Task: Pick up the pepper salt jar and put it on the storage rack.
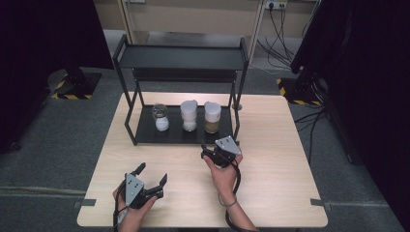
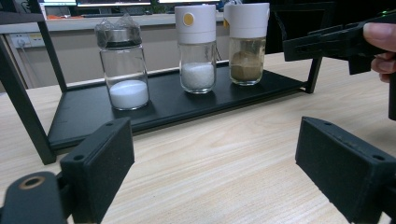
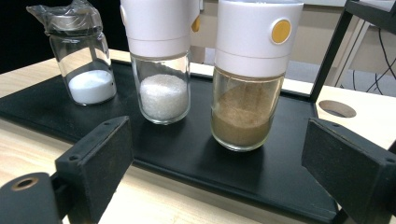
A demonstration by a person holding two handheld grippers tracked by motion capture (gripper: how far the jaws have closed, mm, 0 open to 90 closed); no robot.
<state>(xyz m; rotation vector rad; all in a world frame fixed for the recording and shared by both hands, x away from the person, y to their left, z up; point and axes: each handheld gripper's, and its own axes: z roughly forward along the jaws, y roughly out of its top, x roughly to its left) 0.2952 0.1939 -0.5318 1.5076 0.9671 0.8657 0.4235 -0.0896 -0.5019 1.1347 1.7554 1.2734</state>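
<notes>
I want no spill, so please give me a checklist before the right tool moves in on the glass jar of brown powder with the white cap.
1. Right tool open, nothing between its pads: ok.
2. Glass jar of brown powder with white cap upright on the black metal shelf tray: ok.
3. White cap on: ok.
4. Gap to the neighbouring glass jar of white grains: ok, narrow.
5. Left tool clear, open: ok.

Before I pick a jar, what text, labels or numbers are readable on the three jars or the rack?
No readable text anywhere.
Brown-powder jar: plain white cap, an unmarked orange dot, no label.
Middle white-crystal jar: the same, no wording.
Clear-lidded jar: no label.
Black rack: no markings.
Monitors behind the rack in the left gripper view: content too small and blurred to read.
</notes>
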